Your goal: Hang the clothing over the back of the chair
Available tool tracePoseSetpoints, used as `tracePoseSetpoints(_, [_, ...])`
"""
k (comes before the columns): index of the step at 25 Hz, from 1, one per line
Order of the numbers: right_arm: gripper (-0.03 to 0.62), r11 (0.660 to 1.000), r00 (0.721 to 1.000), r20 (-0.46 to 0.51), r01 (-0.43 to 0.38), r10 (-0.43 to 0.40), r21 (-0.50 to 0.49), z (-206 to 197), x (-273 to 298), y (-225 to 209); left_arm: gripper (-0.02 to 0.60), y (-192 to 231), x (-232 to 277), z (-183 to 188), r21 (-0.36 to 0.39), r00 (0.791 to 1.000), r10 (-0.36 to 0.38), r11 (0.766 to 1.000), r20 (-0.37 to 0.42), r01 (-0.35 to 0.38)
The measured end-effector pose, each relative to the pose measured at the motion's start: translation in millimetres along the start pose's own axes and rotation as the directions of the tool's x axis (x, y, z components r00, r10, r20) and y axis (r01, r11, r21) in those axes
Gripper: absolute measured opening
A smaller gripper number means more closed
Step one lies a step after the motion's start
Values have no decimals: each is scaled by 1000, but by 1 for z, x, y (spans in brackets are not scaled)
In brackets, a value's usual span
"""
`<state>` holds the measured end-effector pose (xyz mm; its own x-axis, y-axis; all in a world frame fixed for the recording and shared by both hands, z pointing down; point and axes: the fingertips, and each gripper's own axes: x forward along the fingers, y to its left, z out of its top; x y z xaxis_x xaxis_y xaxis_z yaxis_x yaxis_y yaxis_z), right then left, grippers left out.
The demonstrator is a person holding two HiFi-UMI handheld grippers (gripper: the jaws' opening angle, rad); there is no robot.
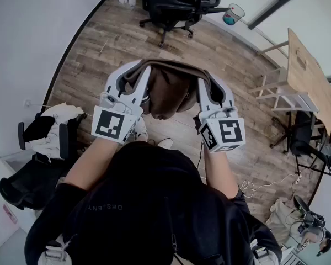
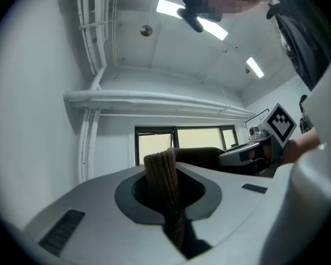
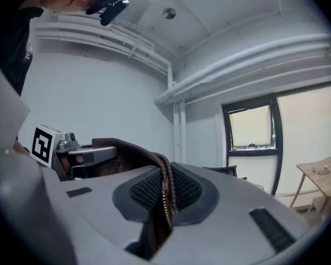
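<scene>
White walls (image 1: 27,37) enclose a wood-plank floor (image 1: 110,43), a wooden table (image 1: 311,76) at right, strip lights (image 2: 166,8) overhead.

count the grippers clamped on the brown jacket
2. The left gripper pinches the brown jacket by its ribbed edge, at the head view's left. The right gripper pinches its zipper edge, at the right. No others are hidden.

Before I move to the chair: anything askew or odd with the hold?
Nothing stands out. The left gripper and the right gripper are each shut on the brown garment, which hangs between them.
</scene>
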<state>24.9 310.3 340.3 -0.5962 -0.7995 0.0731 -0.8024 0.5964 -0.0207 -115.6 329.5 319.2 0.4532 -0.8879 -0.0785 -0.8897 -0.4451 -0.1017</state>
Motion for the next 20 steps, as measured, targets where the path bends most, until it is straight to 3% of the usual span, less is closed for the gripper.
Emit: tracePoseSetpoints(20, [44,1000,1000,-25,14,-14,8,-8,11,-4,49,5,18,-2,-19,999,-37,999,3,37])
